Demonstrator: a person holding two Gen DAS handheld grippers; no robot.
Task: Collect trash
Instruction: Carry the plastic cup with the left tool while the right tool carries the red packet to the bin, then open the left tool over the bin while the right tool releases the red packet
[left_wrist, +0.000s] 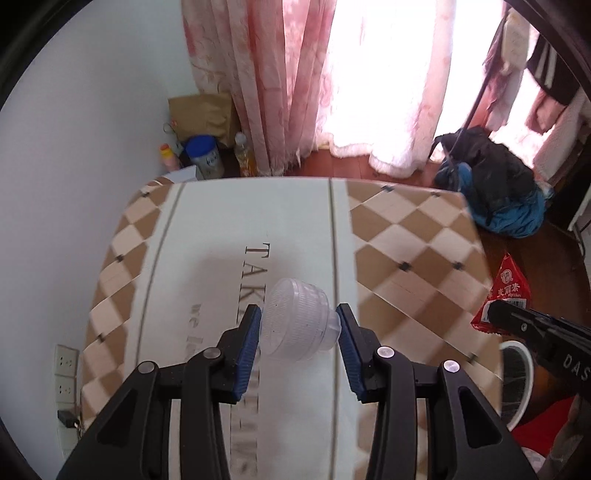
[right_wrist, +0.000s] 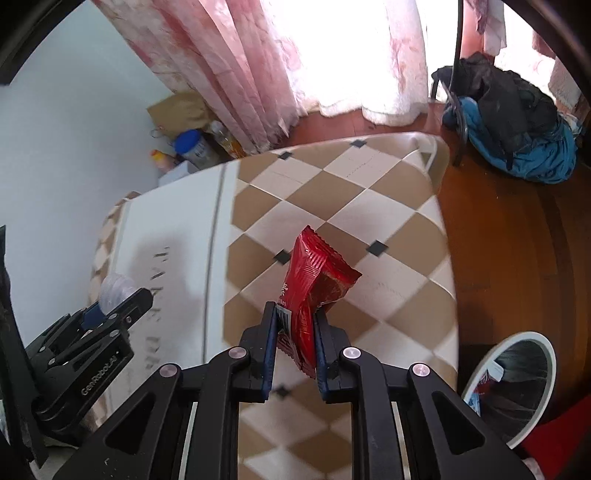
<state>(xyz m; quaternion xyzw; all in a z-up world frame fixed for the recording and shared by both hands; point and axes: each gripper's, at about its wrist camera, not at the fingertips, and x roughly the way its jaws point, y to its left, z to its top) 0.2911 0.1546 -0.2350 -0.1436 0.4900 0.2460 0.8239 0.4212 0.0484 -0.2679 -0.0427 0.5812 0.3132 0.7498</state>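
My left gripper (left_wrist: 299, 317) is shut on a clear ribbed plastic cup (left_wrist: 297, 323), held above the table with the checkered cloth (left_wrist: 406, 236). My right gripper (right_wrist: 297, 314) is shut on a red snack wrapper (right_wrist: 314, 280), held upright above the cloth (right_wrist: 332, 192). The wrapper also shows at the right of the left wrist view (left_wrist: 508, 284). The left gripper with the cup (right_wrist: 114, 286) shows at the left of the right wrist view. A white-rimmed trash bin (right_wrist: 517, 384) with litter inside stands on the floor at the lower right.
The wooden floor (right_wrist: 498, 240) lies right of the table. A pile of dark and blue clothes (right_wrist: 517, 122) sits by the pink curtains (left_wrist: 277, 74). A paper bag (left_wrist: 203, 110), jar and bottles stand in the far left corner. Wall sockets (left_wrist: 64, 373) are at the left.
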